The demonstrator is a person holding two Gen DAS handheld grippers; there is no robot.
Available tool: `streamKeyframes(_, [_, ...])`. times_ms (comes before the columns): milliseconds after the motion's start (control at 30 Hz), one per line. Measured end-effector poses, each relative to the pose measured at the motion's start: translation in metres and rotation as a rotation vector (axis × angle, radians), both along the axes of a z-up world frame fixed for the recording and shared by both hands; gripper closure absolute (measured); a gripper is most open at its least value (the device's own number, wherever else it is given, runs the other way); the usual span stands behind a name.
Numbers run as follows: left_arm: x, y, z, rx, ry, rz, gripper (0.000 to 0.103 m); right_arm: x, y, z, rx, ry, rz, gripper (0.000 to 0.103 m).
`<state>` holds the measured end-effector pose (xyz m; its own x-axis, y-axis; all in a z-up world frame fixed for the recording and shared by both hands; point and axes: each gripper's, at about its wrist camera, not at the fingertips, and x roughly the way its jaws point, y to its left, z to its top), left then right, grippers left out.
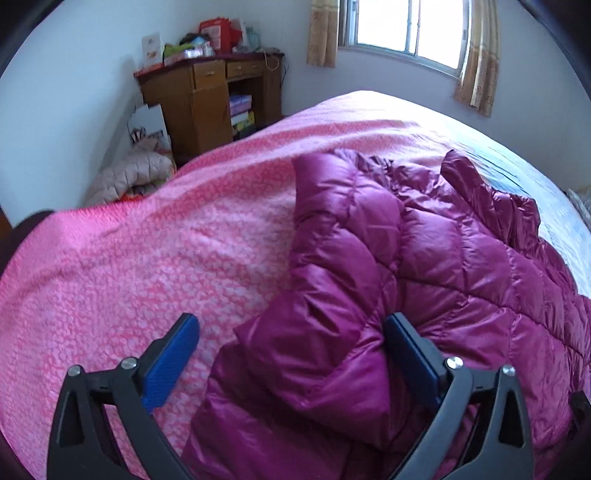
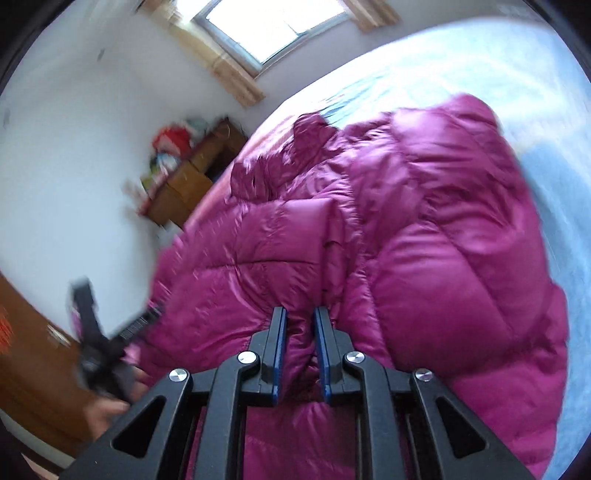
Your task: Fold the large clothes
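A shiny magenta quilted down jacket [image 1: 424, 266] lies crumpled on the pink bedspread [image 1: 147, 258]. In the left wrist view my left gripper [image 1: 291, 321] stands wide open over the jacket's near edge. A puffy fold lies between its blue pads; the left pad [image 1: 170, 362] is over bare bedspread, clear of the fabric. In the right wrist view my right gripper [image 2: 300, 314] is shut on a pinch of the jacket [image 2: 424, 258] near its lower edge. The left gripper [image 2: 88, 325] shows there as a blur at the left, with a hand [image 2: 107, 406] below it.
A wooden desk [image 1: 207, 99] piled with boxes stands in the far corner beside a window [image 1: 406, 26] with beige curtains. A pale quilted bundle [image 1: 129, 177] lies on the floor by the bed. A light blue sheet [image 2: 498, 66] covers the bed's far right.
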<state>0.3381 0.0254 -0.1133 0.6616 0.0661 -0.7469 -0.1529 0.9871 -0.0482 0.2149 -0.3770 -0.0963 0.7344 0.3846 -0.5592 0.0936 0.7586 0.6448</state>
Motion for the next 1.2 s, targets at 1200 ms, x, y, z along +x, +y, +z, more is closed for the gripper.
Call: streamKeyframes(1200, [-0.011,-0.006,-0.003,0.064,0.039,0.03,0.0,0.037,0.087,0.01,-0.443,0.03,0.132,0.087])
